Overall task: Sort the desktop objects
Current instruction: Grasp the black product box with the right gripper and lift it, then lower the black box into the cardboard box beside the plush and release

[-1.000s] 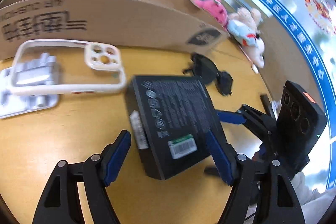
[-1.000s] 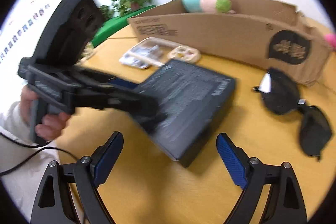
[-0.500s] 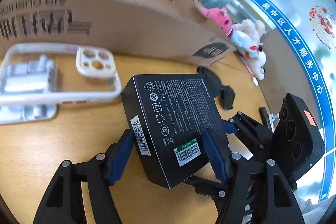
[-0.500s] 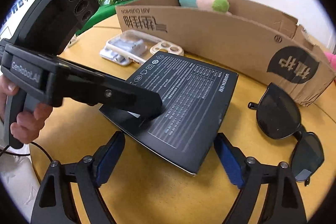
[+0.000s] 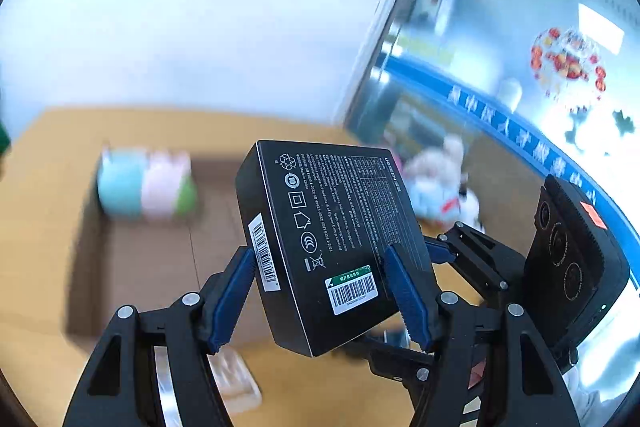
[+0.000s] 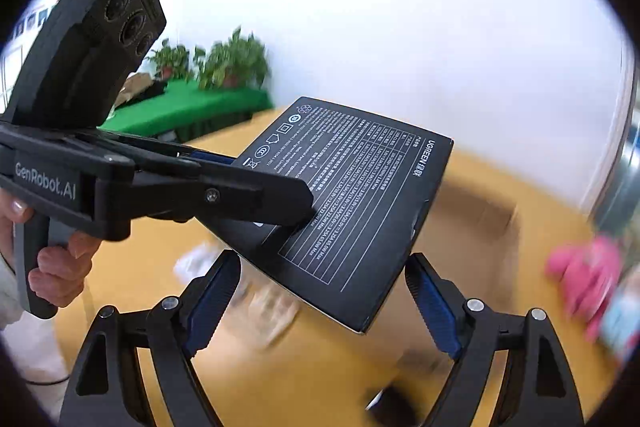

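Note:
My left gripper (image 5: 320, 291) is shut on a flat black box (image 5: 332, 239) with white print and barcode labels, holding it in the air above the open cardboard box (image 5: 160, 259). The same black box shows in the right wrist view (image 6: 352, 203), held by the left gripper (image 6: 280, 199) from the left. My right gripper (image 6: 320, 303) is open and empty just below the black box, its blue pads (image 6: 212, 303) apart on either side. A pastel plush toy (image 5: 146, 189) lies inside the cardboard box.
A clear phone case (image 5: 232, 383) lies on the wooden table below the left gripper. Plush toys, pink (image 6: 588, 275) and white (image 5: 444, 187), sit at the right. Dark sunglasses (image 6: 392, 407) lie low on the table. The background is motion-blurred.
My left gripper closed on the black box and lifted it off the table, up over the cardboard box. The right gripper rose alongside and stayed open under it.

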A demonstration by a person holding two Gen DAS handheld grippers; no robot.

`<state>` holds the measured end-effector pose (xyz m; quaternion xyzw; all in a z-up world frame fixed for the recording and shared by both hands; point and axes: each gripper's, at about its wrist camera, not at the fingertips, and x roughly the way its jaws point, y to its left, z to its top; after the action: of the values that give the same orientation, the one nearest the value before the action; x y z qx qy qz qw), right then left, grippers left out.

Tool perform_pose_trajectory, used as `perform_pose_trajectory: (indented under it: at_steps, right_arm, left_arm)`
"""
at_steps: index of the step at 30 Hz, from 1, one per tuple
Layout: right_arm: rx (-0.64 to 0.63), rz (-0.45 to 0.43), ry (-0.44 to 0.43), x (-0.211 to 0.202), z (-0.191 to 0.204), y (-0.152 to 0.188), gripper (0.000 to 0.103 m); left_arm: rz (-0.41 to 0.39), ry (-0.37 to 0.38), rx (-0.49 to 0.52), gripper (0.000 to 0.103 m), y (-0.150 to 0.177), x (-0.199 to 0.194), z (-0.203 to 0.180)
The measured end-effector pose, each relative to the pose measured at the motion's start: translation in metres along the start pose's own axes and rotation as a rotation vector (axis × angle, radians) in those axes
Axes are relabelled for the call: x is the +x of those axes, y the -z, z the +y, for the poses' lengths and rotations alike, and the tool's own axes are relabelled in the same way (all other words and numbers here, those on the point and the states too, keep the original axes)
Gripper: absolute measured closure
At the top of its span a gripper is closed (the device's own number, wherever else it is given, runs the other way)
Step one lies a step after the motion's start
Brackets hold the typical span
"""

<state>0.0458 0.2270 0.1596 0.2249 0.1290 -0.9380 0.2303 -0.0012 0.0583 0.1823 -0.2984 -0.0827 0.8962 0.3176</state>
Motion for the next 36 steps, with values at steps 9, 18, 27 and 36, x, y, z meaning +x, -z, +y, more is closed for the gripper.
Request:
perform_pose_trajectory:
  at_steps: [9, 18, 27, 36]
  right_arm:
    - [-0.032, -0.144, 0.044, 0.005, -0.062, -0.127, 0.020]
    - [0.052, -0.031, 0.020, 0.099, -0.132, -0.135, 0.020]
    - [0.251, 0.222, -0.090, 0.243, -0.182, -0.026, 0.020]
    - [0.345, 0.436, -0.159, 0.323, -0.193, 0.044, 0.020]
  left_arm:
    - [-0.145, -0.018, 0.124, 0.038, -0.151, -0.003, 0.006]
    - [-0.033, -0.064, 0.084, 0.038, -0.192, 0.104, 0.059]
    - [0.296, -0.136, -0.072, 0.038, -0.133, 0.270, 0.139]
    - [0.528, -0.168, -0.173, 0.039, -0.077, 0.348, 0.168]
